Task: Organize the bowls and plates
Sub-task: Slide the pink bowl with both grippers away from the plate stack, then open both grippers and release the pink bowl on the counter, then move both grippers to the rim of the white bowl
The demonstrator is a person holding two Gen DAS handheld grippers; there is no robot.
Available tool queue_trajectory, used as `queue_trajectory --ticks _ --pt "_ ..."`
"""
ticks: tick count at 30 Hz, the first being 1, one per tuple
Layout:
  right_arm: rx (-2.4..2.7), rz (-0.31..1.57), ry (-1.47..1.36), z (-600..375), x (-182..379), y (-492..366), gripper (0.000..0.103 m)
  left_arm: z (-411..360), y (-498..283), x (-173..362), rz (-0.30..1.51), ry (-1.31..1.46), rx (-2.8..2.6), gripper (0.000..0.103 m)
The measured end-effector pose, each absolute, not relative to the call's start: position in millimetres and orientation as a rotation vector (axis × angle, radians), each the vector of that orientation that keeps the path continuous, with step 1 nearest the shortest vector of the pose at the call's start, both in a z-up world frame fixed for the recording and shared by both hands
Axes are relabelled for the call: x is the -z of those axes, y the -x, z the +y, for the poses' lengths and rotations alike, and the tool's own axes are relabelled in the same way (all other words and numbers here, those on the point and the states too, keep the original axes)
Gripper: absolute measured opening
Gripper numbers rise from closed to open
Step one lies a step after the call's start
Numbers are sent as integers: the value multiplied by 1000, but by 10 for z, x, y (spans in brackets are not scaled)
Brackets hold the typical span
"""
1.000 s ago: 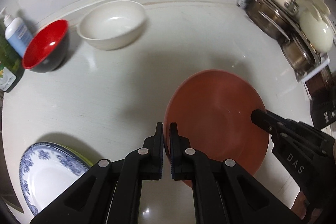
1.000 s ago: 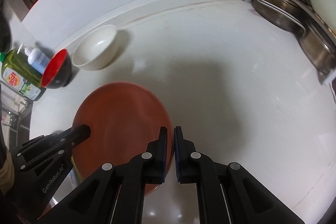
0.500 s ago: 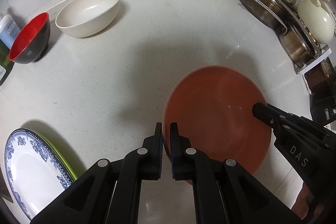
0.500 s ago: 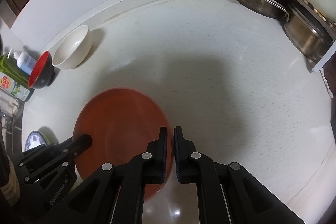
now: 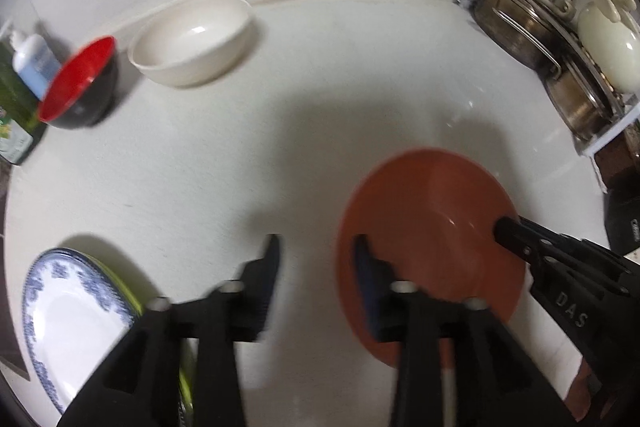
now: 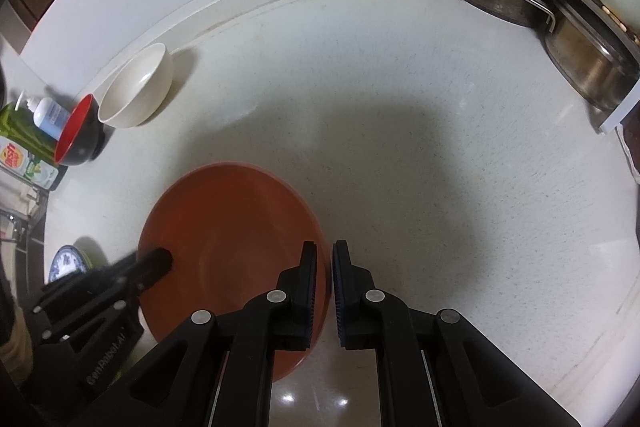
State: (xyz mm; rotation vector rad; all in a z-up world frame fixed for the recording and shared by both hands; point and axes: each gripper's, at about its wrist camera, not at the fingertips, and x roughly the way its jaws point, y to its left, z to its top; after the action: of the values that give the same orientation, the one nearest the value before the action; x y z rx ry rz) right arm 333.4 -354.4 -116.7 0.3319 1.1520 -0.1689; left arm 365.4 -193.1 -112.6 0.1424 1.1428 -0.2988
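Table [image 6: 400,155]: pale, pot rack [image 6: 540,7] far right of fingers. Orange plate [image 6: 232,235]: flat on table; right gripper [image 6: 324,291] fingers pinched its right rim; left gripper [image 5: 316,267] fingers just spread, straddling left rim. Cream bowl [image 5: 192,45], red-black bowl [image 5: 80,83]: beyond, left.

Left gripper [image 5: 316,251], bottom centre of its own view, blurred: its jaws have just been opening and stand apart, nothing pressed between them. Right gripper [image 6: 325,259], bottom centre of its view, points steeply down, jaws nearly together.
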Motion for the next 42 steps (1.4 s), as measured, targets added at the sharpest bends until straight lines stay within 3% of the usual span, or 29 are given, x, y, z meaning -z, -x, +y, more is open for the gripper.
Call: queue_trajectory --ticks 4,9,12,42 --pt "178 1127 -336 -3550 1101 -3290 31 -1837 -3668 1043 1124 -125 291 54" --pt "196 1063 -303 -3460 861 -3233 33 -1693 -3652 893 1087 -116 274 62" --pt "186 1028 -272 -3338 702 -3232 42 -1613 -3644 804 1076 -119 271 63" --pt "82 938 -314 -2280 63 -4255 43 -649 -4551 -5 989 -266 313 65"
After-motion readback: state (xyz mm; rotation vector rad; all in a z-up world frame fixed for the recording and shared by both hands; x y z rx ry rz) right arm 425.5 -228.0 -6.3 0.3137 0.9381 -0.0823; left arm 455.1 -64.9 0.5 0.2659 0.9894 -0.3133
